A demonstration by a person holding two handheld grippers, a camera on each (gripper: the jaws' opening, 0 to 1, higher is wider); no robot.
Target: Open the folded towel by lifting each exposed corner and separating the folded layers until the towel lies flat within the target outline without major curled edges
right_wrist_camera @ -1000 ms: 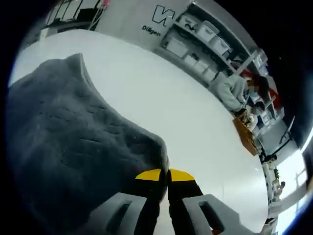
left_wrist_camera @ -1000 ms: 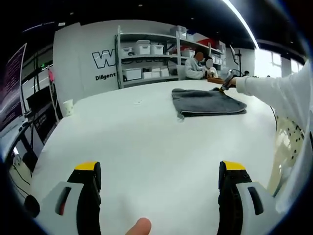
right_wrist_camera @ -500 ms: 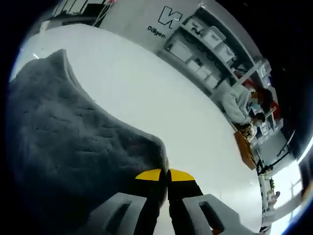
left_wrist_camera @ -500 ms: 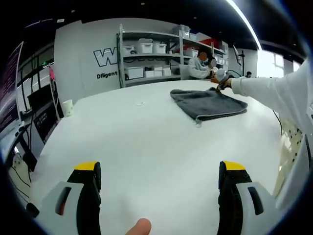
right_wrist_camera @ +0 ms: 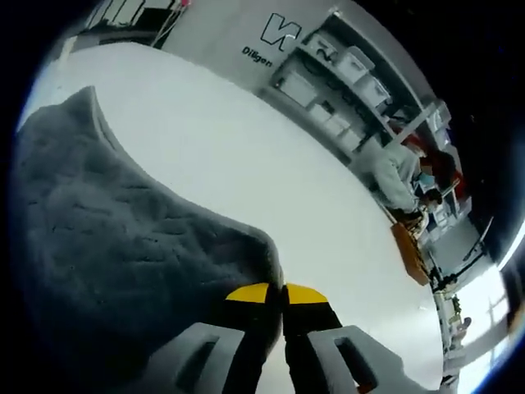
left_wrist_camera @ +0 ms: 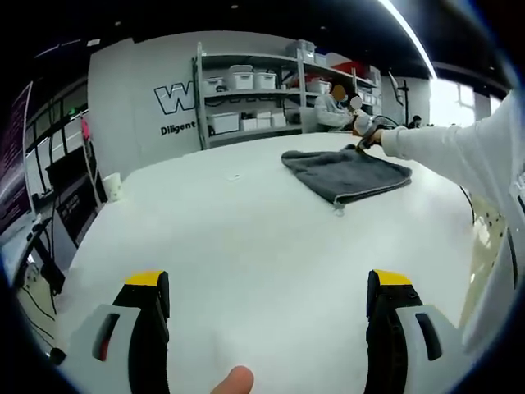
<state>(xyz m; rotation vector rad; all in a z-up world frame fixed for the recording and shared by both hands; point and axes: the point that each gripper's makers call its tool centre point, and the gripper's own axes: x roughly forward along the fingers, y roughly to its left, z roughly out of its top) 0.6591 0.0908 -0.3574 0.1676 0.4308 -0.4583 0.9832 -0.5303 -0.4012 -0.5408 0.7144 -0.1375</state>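
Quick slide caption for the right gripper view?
Right gripper shut on a corner of the grey towel over the white table.

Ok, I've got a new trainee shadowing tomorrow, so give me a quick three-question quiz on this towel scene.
1. True or false: the left gripper holds the grey towel.
2. The right gripper is: A open above the towel, B shut on a towel corner, C resting on a shelf.
3. What colour is the table under the towel?

Key: 1 false, it is open over bare table. 2 B. 3 white.
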